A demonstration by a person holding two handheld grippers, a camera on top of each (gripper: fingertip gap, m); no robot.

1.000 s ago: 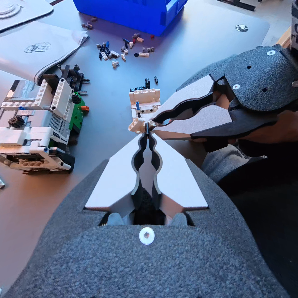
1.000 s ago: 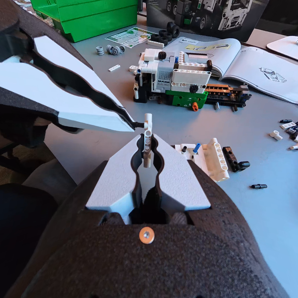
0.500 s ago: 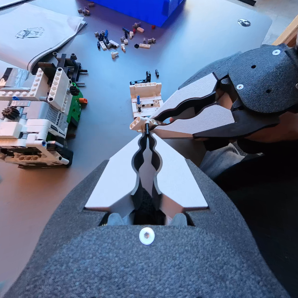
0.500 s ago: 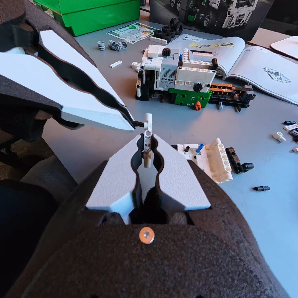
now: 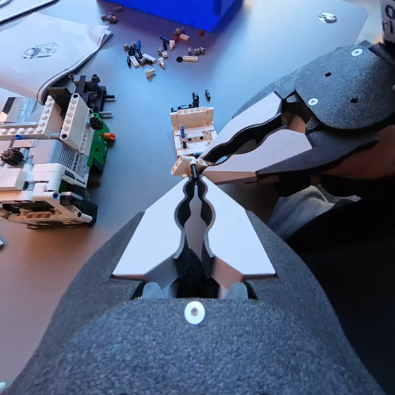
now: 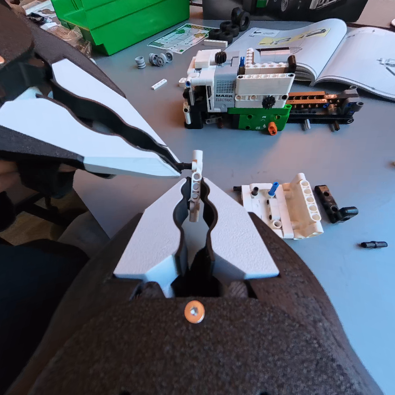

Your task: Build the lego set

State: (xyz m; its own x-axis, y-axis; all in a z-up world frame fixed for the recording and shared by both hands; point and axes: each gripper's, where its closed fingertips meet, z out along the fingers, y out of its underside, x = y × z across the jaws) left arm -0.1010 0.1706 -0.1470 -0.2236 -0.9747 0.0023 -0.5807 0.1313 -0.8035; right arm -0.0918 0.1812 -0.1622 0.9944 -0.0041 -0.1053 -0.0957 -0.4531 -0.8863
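My right gripper [image 6: 195, 181] is shut on a white holed beam [image 6: 196, 186] and holds it upright above the table; it also shows in the left wrist view [image 5: 203, 163]. My left gripper [image 5: 193, 179] is shut on a black pin [image 5: 193, 170] whose tip sits in a hole near the beam's top [image 5: 181, 167]. In the right wrist view the left gripper [image 6: 177, 167] comes in from the left with the pin [image 6: 186, 165]. A white sub-assembly [image 6: 282, 210] with a blue pin lies on the table. The part-built white and green truck [image 6: 239, 94] stands farther back.
A green bin [image 6: 119, 21], black tyres [image 6: 230, 27], grey wheel hubs [image 6: 159, 58] and an open instruction booklet [image 6: 331, 49] lie at the back. A blue bin [image 5: 171, 8] and several loose small parts [image 5: 162, 53] lie beyond. A black angled piece [image 6: 333, 208] and loose black pin [image 6: 374, 244] lie right. Both grippers' tips are close together, under 4 cm apart. My right tips are roughly 12 centimetres from the black angled piece [image 6: 333, 208].
Both grippers have stayed together, pin against beam. The views have shifted slightly; the truck and sub-assembly appear a little displaced in frame. The grips are unchanged.
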